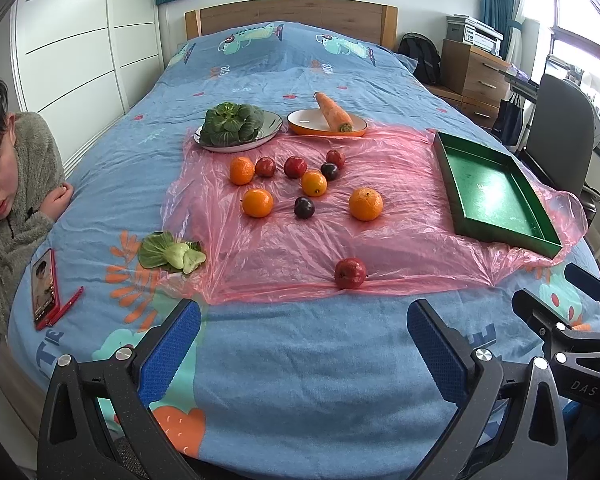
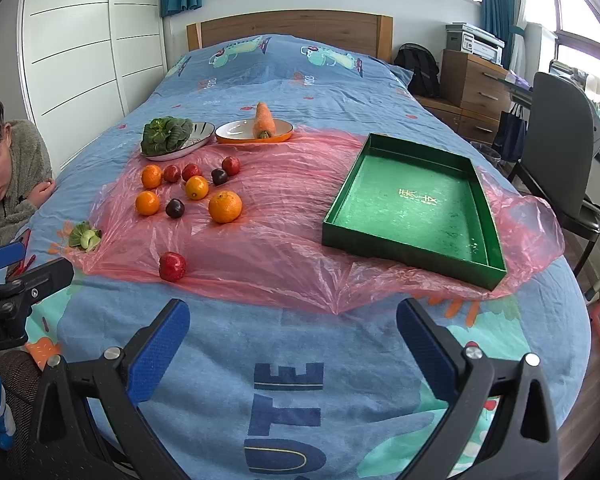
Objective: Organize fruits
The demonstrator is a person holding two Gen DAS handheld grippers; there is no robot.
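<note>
Several oranges [image 1: 365,203] [image 2: 225,206], red fruits [image 1: 295,167] [image 2: 191,171] and dark plums [image 1: 304,207] [image 2: 175,208] lie scattered on a pink plastic sheet [image 1: 284,240] [image 2: 284,216] on the bed. One red fruit [image 1: 351,273] [image 2: 172,266] lies apart at the sheet's near edge. An empty green tray [image 1: 496,236] [image 2: 404,248] rests on the sheet's right side. My left gripper [image 1: 304,332] is open over the blue bedspread, short of the near red fruit. My right gripper [image 2: 292,328] is open too, short of the tray's near edge.
At the back stand a plate of leafy greens [image 1: 236,125] [image 2: 168,136] and an orange bowl holding a carrot [image 1: 332,114] [image 2: 264,122]. A loose bok choy [image 1: 172,255] [image 2: 85,236] lies left. A person [image 1: 8,200] leans at the left edge near a phone [image 1: 44,288]. A chair [image 2: 560,152] stands right.
</note>
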